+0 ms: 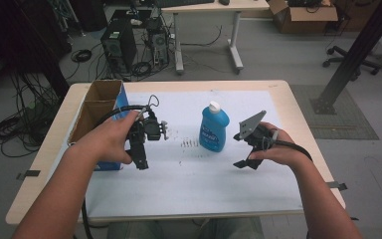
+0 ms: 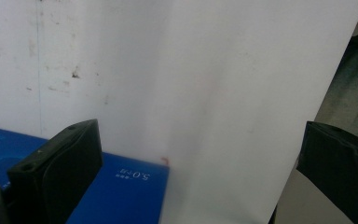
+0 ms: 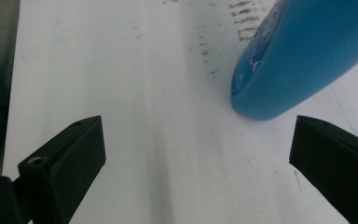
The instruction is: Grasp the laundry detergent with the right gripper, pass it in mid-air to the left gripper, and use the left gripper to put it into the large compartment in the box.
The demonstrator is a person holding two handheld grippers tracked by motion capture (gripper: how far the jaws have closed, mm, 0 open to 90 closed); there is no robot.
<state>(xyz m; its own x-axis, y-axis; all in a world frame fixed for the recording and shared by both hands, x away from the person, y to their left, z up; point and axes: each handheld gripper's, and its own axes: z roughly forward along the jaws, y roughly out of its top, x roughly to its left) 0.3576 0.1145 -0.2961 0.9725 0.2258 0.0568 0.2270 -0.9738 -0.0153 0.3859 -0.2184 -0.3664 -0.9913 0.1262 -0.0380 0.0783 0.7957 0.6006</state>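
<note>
The blue bottle (image 1: 214, 126) stands upright with its white cap on, near the middle of the white sheet (image 1: 194, 174) that covers the worktop (image 1: 288, 99). It sits at about nine o'clock from my right gripper (image 1: 242, 164), close but apart. In the right gripper view its rounded blue body (image 3: 303, 56) lies at one o'clock beyond my jaws, which are spread wide and hold nothing.

My left gripper (image 1: 142, 162) hangs just beside the open cardboard box (image 1: 99, 107) with the blue side, which stands at the sheet's left edge. Those jaws are also wide apart and empty; in the left gripper view the box's blue panel (image 2: 126, 186) shows at six o'clock between them.

The risk I judge greatest is tipping. The bottle is tall, narrow-footed and smooth, so if one right jaw reaches it before the other, it could topple or skid toward nine o'clock. Pinching too high near the cap, or off centre on the curved wall, could let it squirt out as I close. The loose sheet may also drag and wrinkle if I scrape low.
</note>
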